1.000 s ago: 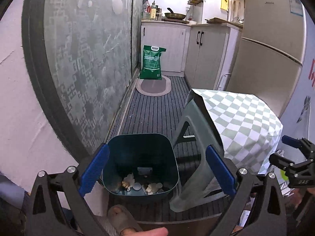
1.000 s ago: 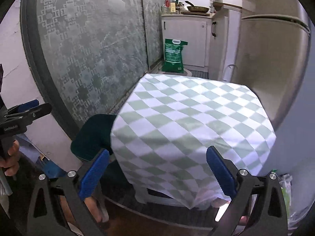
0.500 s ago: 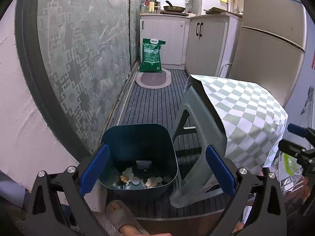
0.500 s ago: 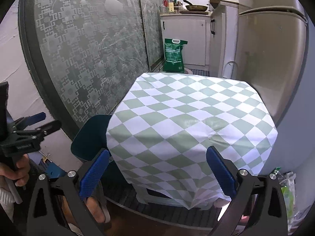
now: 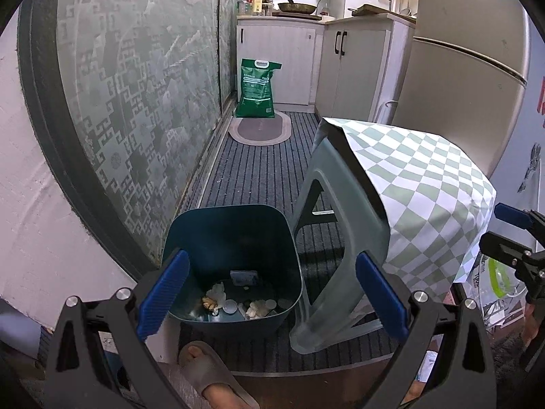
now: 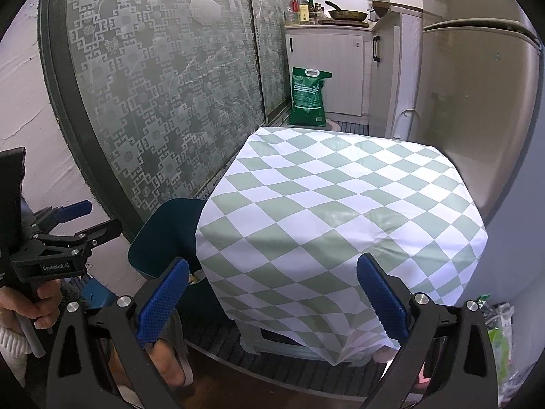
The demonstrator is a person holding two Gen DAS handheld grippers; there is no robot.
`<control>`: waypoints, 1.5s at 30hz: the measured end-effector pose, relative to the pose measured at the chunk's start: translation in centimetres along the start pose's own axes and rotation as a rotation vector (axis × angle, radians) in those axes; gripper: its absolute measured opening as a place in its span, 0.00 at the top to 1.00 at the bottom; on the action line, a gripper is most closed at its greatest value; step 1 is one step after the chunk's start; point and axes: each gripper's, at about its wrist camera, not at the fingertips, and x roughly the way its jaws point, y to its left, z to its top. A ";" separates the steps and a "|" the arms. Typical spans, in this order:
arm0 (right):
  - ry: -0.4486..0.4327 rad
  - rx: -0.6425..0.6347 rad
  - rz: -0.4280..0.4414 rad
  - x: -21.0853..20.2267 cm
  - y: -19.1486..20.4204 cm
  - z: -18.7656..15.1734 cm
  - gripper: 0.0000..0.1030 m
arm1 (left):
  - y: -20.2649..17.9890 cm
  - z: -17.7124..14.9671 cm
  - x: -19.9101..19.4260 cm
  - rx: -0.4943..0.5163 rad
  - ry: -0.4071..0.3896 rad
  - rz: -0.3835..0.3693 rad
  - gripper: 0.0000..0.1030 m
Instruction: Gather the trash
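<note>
Left gripper [image 5: 272, 293]: jaws spread wide, nothing between the blue pads [image 5: 162, 298]. It hangs above and in front of the trash bin [image 5: 190, 228], camera looking down into it.

Trash bin: dark teal plastic, squarish with rounded corners, standing on the grey striped floor mat [image 5: 259, 173] beside the patterned frosted-glass door [image 5: 136, 95]. At the bin bottom lie crumpled white paper scraps [image 5: 217, 293], a few round pale discs [image 5: 229, 305] (possibly bottle caps; too small to tell) and a small blue rectangular piece [image 5: 243, 276].

Grey plastic stool [image 5: 340, 231]: just right of the bin, nearly touching its rim. A green-and-white checkered cloth [image 5: 419, 184] drapes over the seat and down the right side. The cloth top is bare in the right wrist view.

Right gripper [image 6: 272, 293]: jaws also spread wide, holding nothing. It faces the checkered cloth [image 6: 340, 211] from the near side, above the draped edge. In the left wrist view its tips show at the right edge [image 5: 511, 235], apart from the cloth.

In the right wrist view the left gripper appears at the left edge [image 6: 81, 225], held by a hand [image 6: 30, 303]; the bin's rim [image 6: 160, 225] shows partly behind the cloth.

A foot in a grey slipper [image 5: 207, 368] stands just in front of the bin.

Background: green sack [image 5: 256, 88] against the white cabinets [image 5: 282, 61], an oval mat [image 5: 260, 129] in front of it, a pan [image 5: 296, 7] and bottles [image 5: 252, 0] on the counter, beige refrigerator [image 5: 460, 68] behind the stool. A clear bag with green print [image 6: 497, 337] lies at floor level, right of the stool.
</note>
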 end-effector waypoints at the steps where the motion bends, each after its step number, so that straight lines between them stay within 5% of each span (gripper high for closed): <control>1: 0.000 0.000 0.000 -0.1 0.0 0.0 0.03 | 0.0 0.0 0.0 -0.004 0.001 -0.009 0.03; 45: -0.010 -0.001 -0.003 0.2 0.2 0.2 0.03 | 0.1 0.1 -1.0 -0.013 -0.035 0.015 0.03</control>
